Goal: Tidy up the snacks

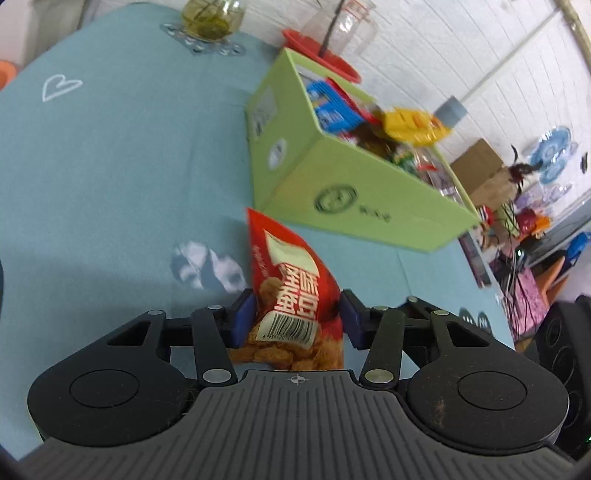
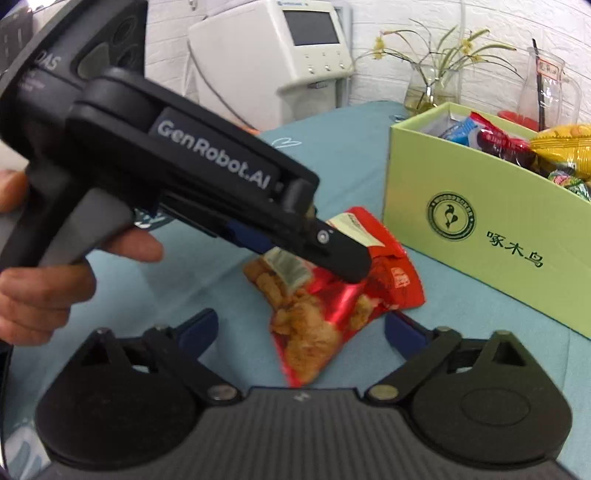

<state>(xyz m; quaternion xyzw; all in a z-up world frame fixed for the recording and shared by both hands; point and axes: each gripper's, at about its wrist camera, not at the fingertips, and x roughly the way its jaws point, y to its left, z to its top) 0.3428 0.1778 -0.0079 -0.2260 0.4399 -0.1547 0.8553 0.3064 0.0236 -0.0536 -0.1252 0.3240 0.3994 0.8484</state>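
A red snack bag (image 1: 291, 288) (image 2: 317, 317) lies on the teal tablecloth (image 1: 110, 166) just in front of a light green box (image 1: 369, 199) (image 2: 480, 229) holding several snack packets. My left gripper (image 1: 297, 317) (image 2: 347, 266) is shut on the bag, its blue pads pressing both sides near the barcode end. In the right wrist view it comes in from the left, held by a person's hand (image 2: 44, 280). My right gripper (image 2: 301, 328) stands open, with the bag's lower corner between its blue pads and neither pad touching it.
A glass vase with a plant (image 1: 212, 18) (image 2: 432, 88) and a glass pitcher (image 1: 343, 26) (image 2: 546, 85) on a red tray stand at the table's far side. A white machine (image 2: 288, 48) stands behind the table. Cardboard boxes (image 1: 480, 173) and clutter lie beyond the table's edge.
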